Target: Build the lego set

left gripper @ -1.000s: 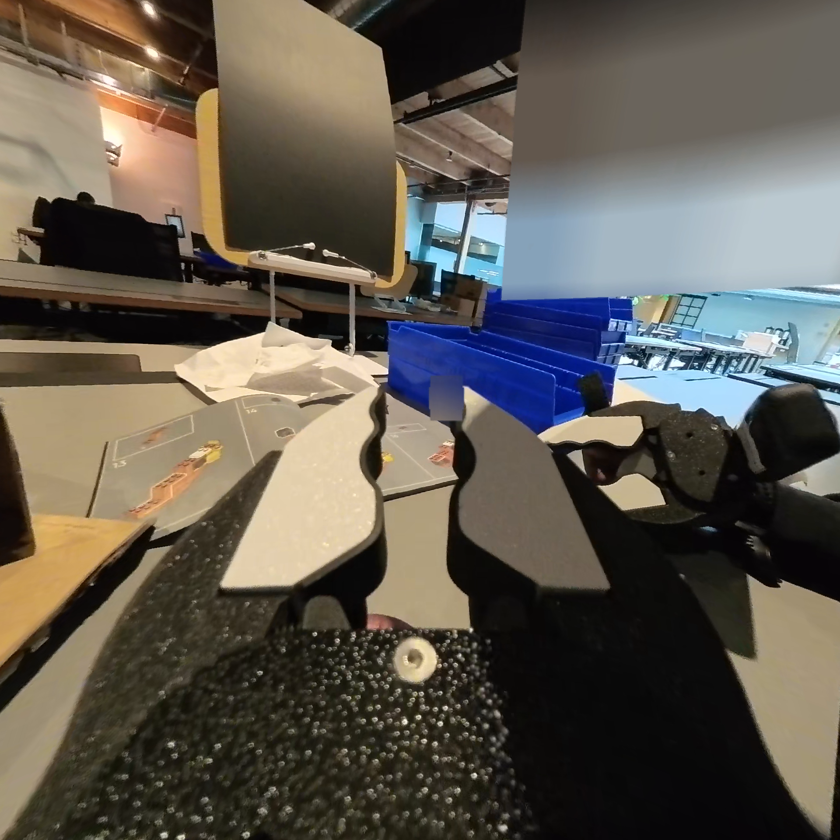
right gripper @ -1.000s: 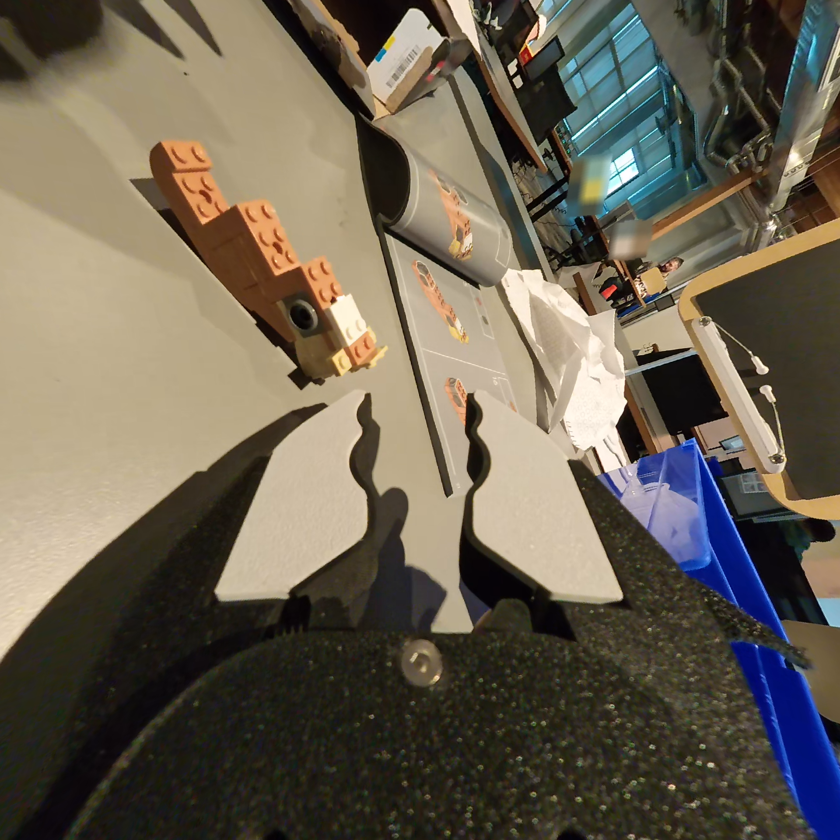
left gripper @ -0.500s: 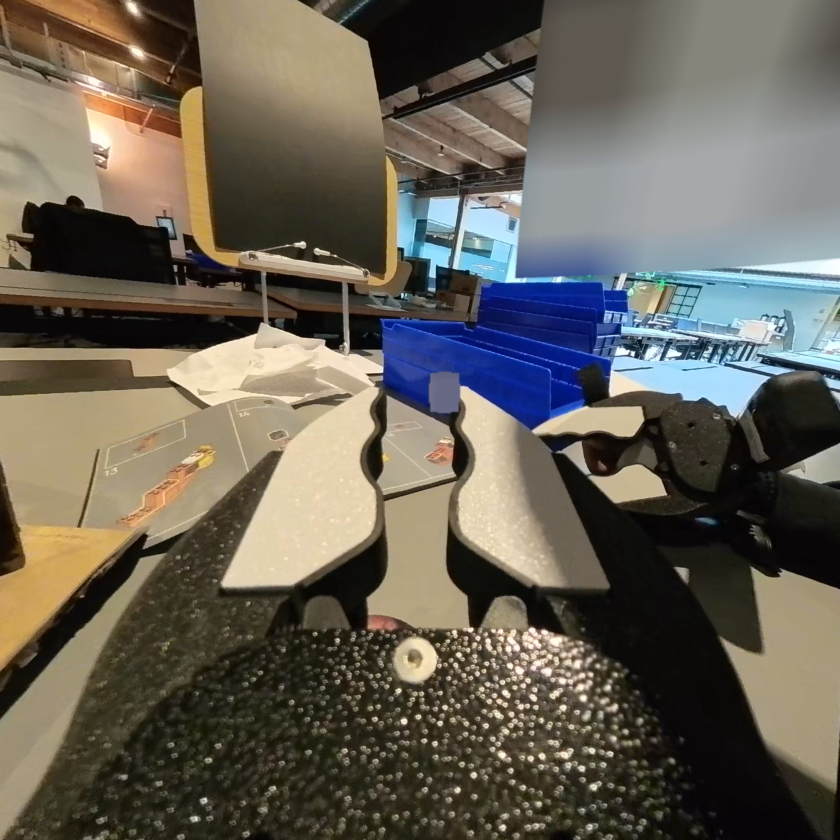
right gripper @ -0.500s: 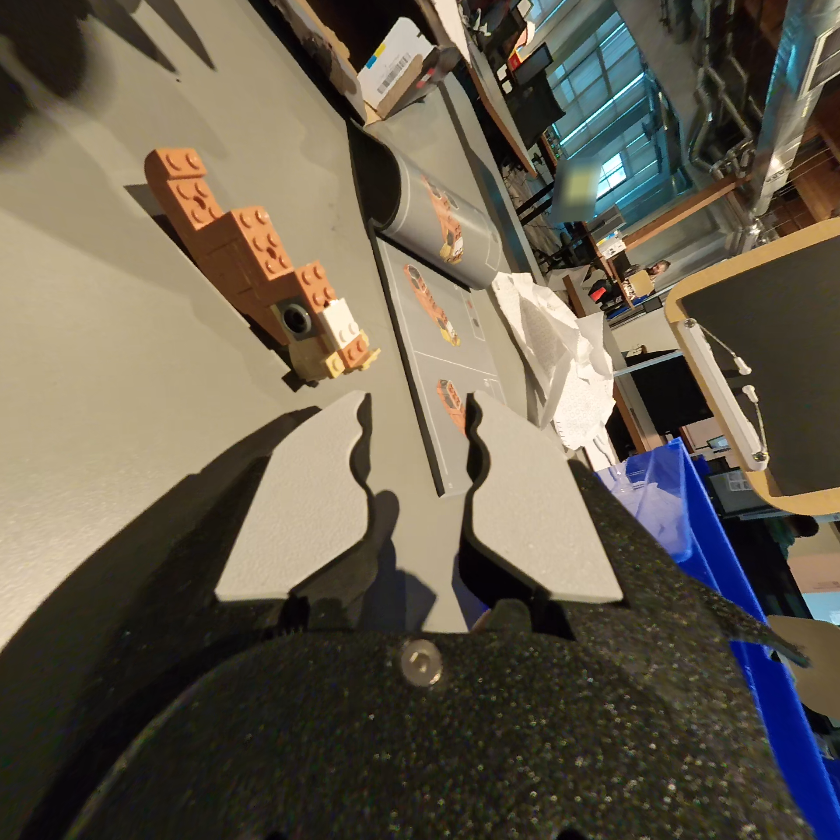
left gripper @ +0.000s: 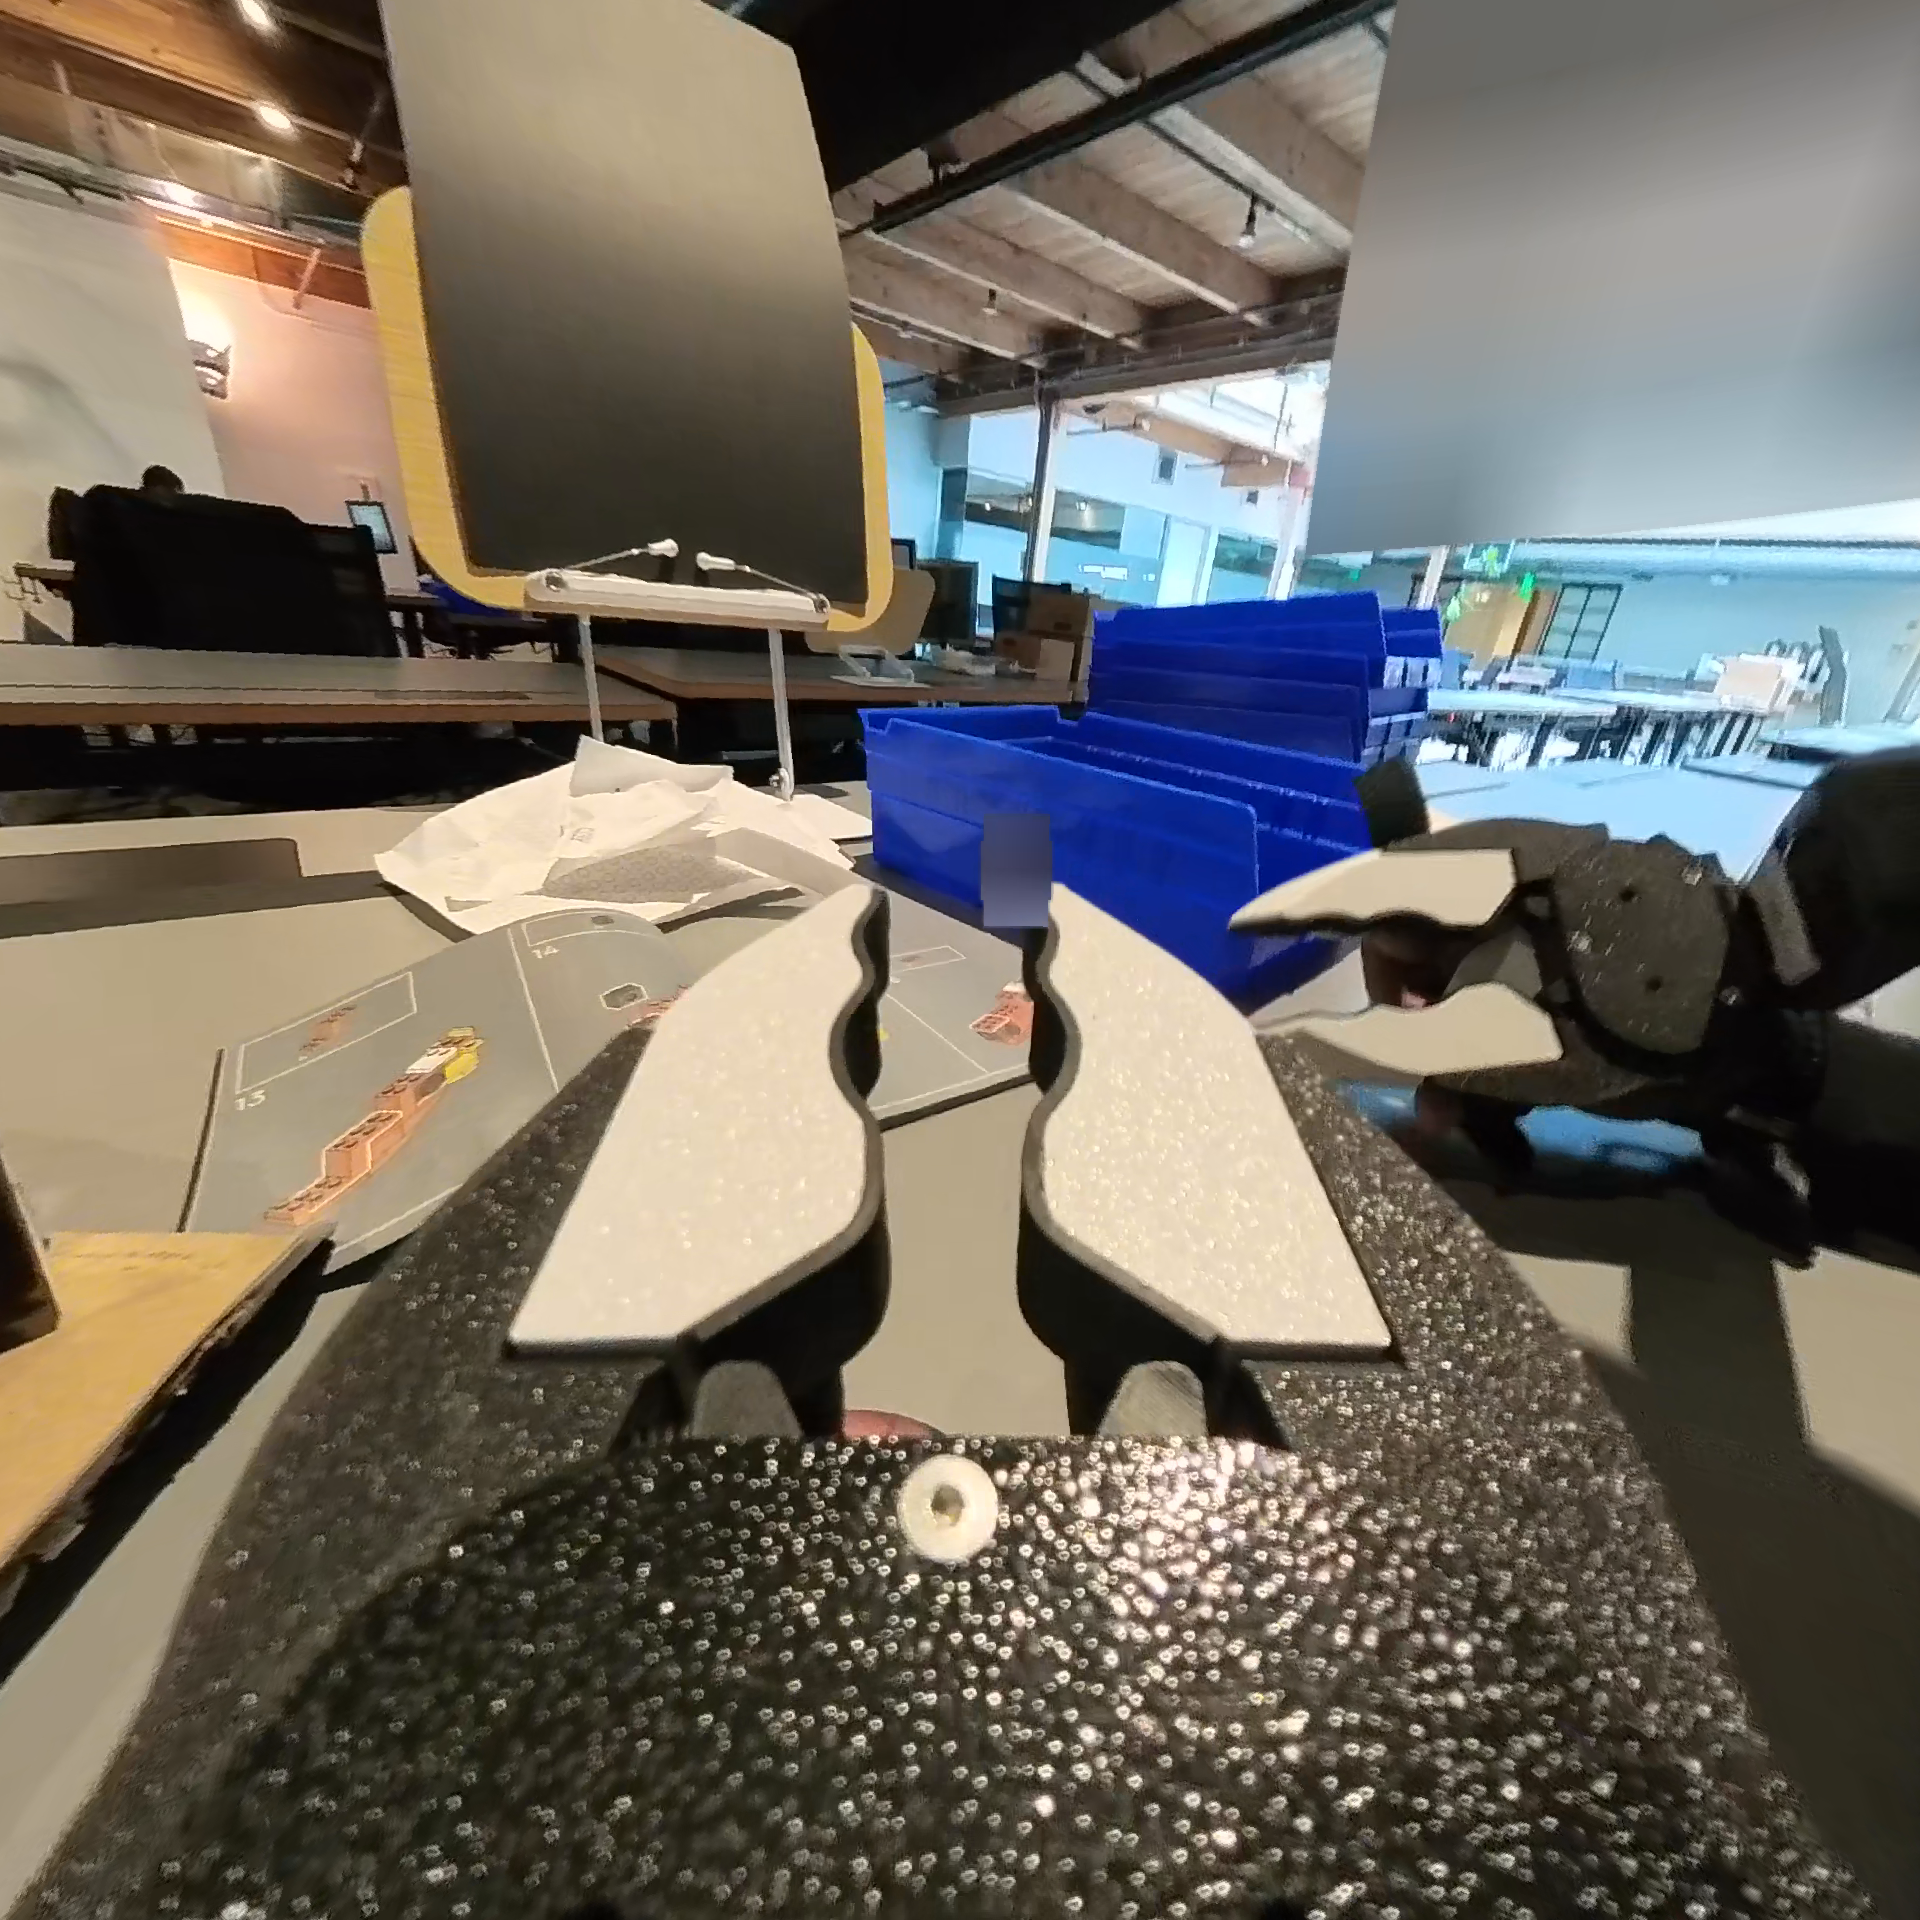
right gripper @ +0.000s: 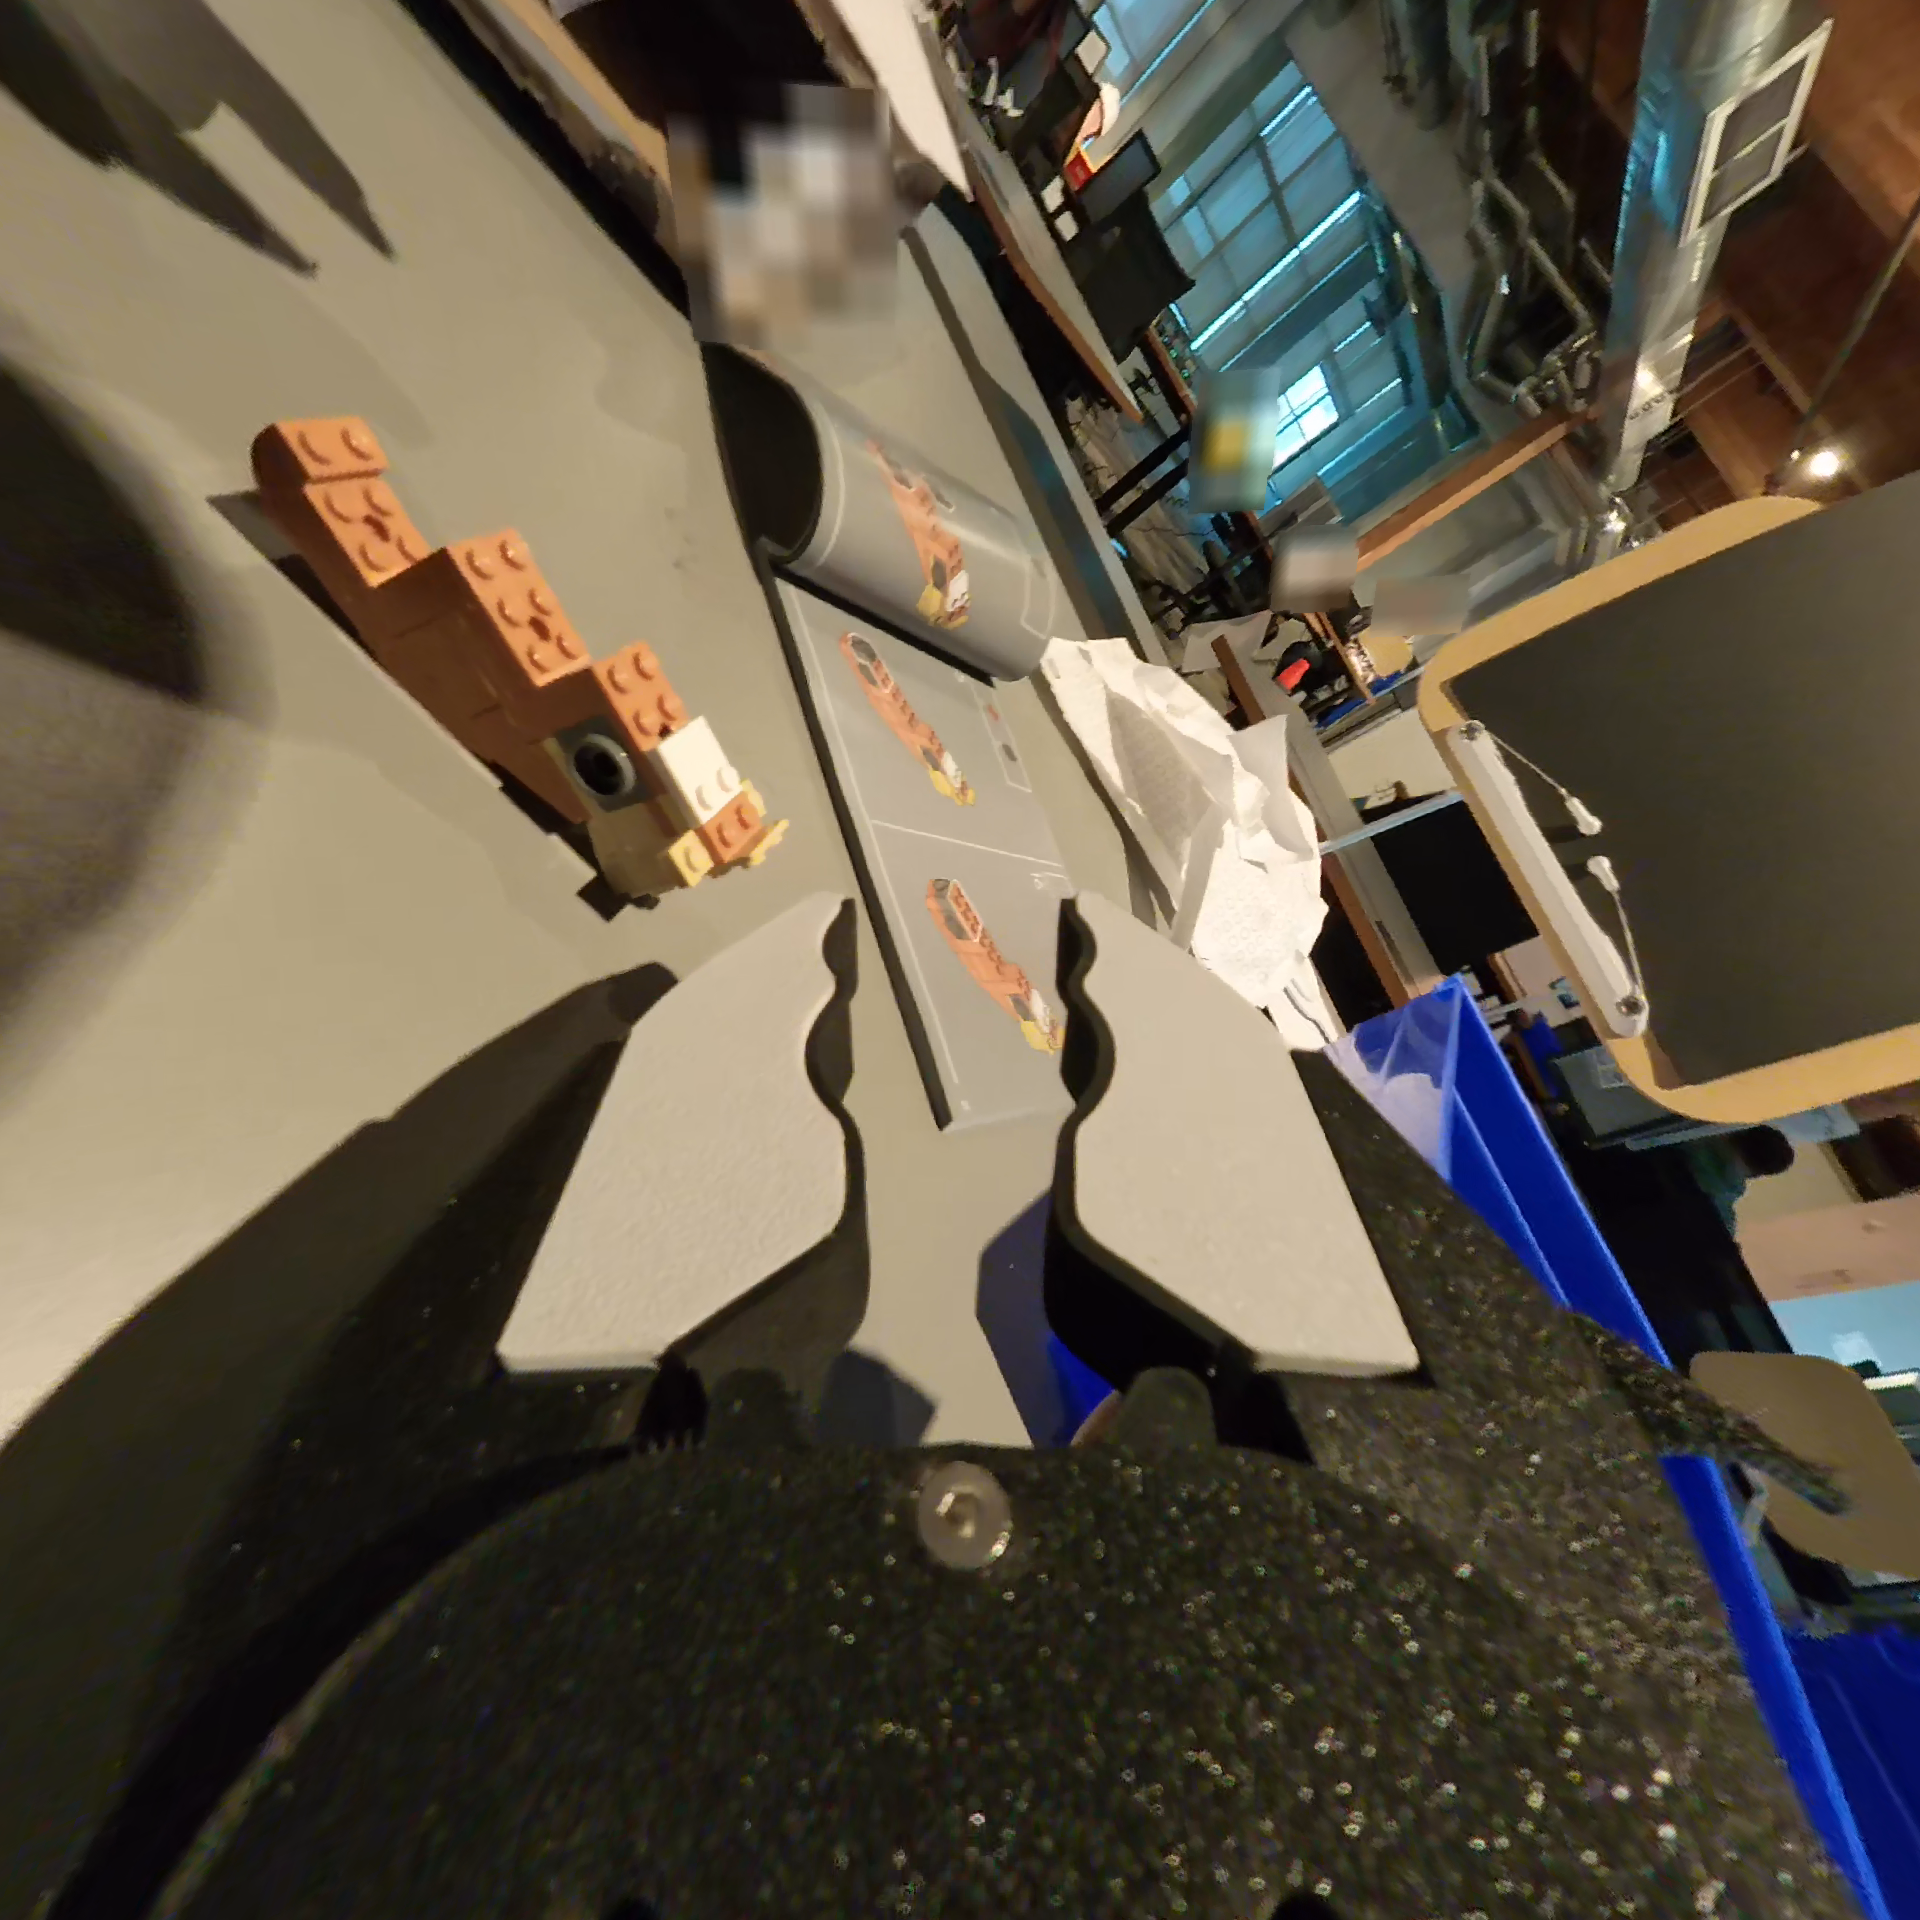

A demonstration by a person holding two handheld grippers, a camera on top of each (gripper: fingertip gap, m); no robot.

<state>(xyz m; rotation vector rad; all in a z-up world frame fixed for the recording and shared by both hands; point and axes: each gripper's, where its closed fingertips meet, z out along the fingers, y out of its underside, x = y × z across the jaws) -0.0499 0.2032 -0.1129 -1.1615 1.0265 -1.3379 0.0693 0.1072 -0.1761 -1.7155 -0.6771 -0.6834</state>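
A brown brick model [right gripper: 499,634] with a white and tan end lies on the grey table [right gripper: 208,935], ahead and left of my right gripper [right gripper: 956,925]. My right gripper is open and empty, above the edge of the open instruction booklet [right gripper: 935,862]. My left gripper [left gripper: 956,914] is open and empty, low over the table, pointing at the same booklet [left gripper: 416,1049]. The right gripper also shows at the right of the left wrist view [left gripper: 1382,956], turned on its side with its jaws apart.
Blue plastic bins [left gripper: 1143,821] stand behind the booklet, also at the right of the right wrist view [right gripper: 1538,1174]. Crumpled white paper [left gripper: 623,831] lies near a dark board on a stand [left gripper: 644,312]. A cardboard sheet [left gripper: 114,1320] lies at the left. My right fingertips sit around 15 cm from my left ones.
The right gripper has drifted right and closer to the blue bins. In its view the brick model and booklet have shifted slightly. Both grippers stay open.
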